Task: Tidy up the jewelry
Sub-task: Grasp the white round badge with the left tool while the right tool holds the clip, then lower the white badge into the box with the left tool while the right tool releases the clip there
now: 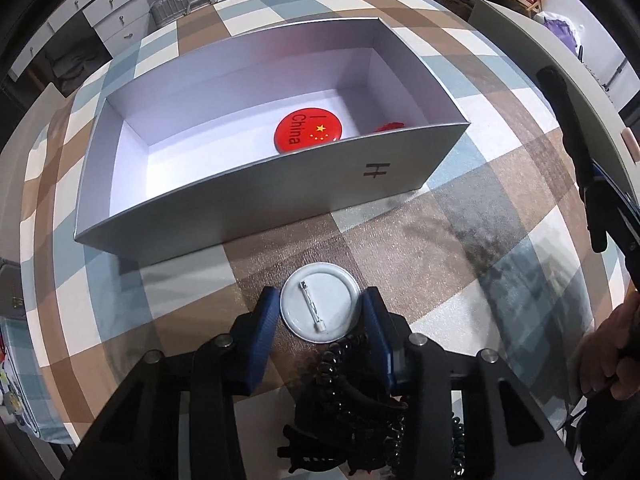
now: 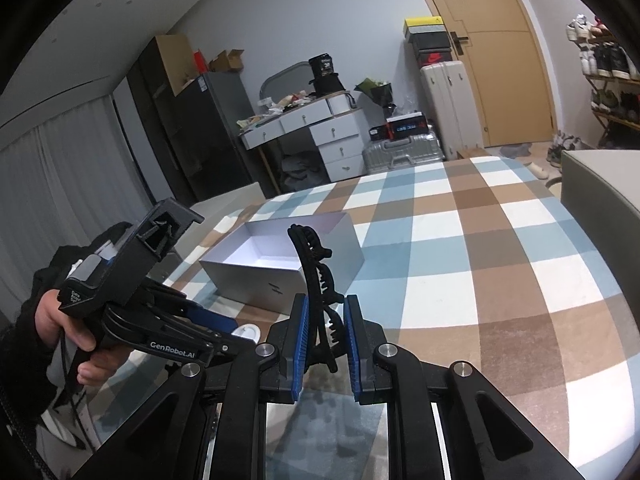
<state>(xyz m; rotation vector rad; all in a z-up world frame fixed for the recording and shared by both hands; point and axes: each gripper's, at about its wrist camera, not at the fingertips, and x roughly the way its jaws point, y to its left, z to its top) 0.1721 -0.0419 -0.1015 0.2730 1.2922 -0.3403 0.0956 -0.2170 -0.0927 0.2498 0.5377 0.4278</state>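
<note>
The left gripper (image 1: 320, 312) points steeply down at the checked cloth (image 1: 460, 240), its blue pads (image 1: 266, 320) set on either side of a round pin badge (image 1: 320, 304) that lies face down, white back and metal clasp up. The left pad meets the badge's rim; the right one stands at its rim or just off it, and a firm pinch cannot be made out, so the badge sits between narrowed jaws on the cloth. Just near of the badge, a string of dark beads (image 1: 340, 354) lies under the gripper, and a black hair claw (image 1: 320, 456) lies nearer still. Beyond the badge stands an open grey box (image 1: 256, 204), long side toward the camera, a small mark on its near wall. Inside, toward the right, a red badge (image 1: 308, 133) lettered "I China" lies face up, and a second red thing (image 1: 390, 126) shows only its top over the near wall at the right end. The right gripper (image 2: 326, 332) is closed on a black toothed hair clip (image 2: 316, 276), pinched between its pads and curving up and away, above the cloth. In the right wrist view the box (image 2: 256, 280) lies to the far left, and a hand (image 2: 60, 332) holds the left gripper (image 2: 236, 332) low beside it.
</note>
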